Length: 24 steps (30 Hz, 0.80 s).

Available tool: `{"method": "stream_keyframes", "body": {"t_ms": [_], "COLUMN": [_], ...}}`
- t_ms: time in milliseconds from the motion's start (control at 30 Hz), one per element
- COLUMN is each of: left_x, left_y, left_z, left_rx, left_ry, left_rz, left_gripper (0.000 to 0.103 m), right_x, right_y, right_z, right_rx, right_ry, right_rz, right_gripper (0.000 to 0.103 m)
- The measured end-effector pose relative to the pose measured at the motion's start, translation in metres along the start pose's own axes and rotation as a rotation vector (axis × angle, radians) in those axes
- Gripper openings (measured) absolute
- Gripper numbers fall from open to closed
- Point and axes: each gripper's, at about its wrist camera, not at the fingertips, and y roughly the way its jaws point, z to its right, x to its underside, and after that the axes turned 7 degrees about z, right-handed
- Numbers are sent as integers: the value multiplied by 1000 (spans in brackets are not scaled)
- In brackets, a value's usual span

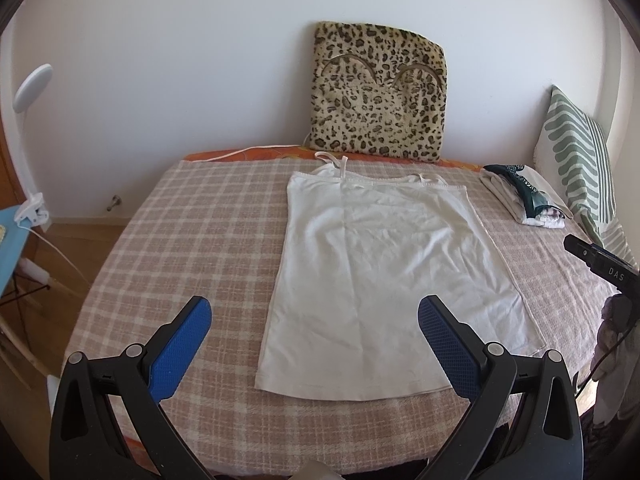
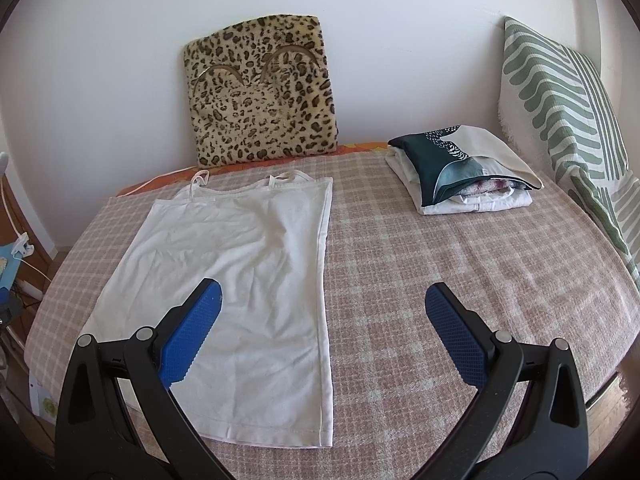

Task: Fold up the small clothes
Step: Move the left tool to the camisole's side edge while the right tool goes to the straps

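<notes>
Right wrist — one camisole (image 2: 240, 272), flat

Home bedroom: blanketed bed (image 2: 440, 240), pillows (image 2: 560, 112).

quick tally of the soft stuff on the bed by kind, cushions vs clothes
Cushions: 2, the leopard cushion and the green striped pillow
Spread-out garments: 1, the white camisole
Folded stacks: 1, the folded pile
Total: 4

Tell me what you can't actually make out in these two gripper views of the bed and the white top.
- Folded pile, both views: the lower garments, covered by the teal piece on top.
- Right gripper, left wrist view: cut off by the frame edge.
- White camisole, both views: its near hem is partly behind a blue finger pad.
</notes>
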Motion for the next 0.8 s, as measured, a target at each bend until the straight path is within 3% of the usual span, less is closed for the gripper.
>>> {"method": "stream_keyframes", "body": {"t_ms": [133, 300, 433, 600, 800], "left_x": [8, 21, 35, 49, 56], "left_y": [5, 22, 34, 51, 64], "left_z": [-18, -43, -56, -71, -76], "left_rx": [72, 131, 131, 151, 104], "left_ry": [-70, -192, -227, -291, -270], "left_rz": [4, -71, -122, -199, -222], "left_gripper": [99, 87, 65, 64, 64], "right_x": [-3, -6, -10, -21, -45], "right_y": [2, 10, 20, 25, 49], "right_z": [-12, -26, -40, -64, -113], "right_rx": [-45, -88, -123, -160, -224], "right_ry": [0, 5, 1, -46, -146], "right_rz": [0, -20, -53, -70, -82], "right_gripper": [103, 103, 103, 100, 92]}}
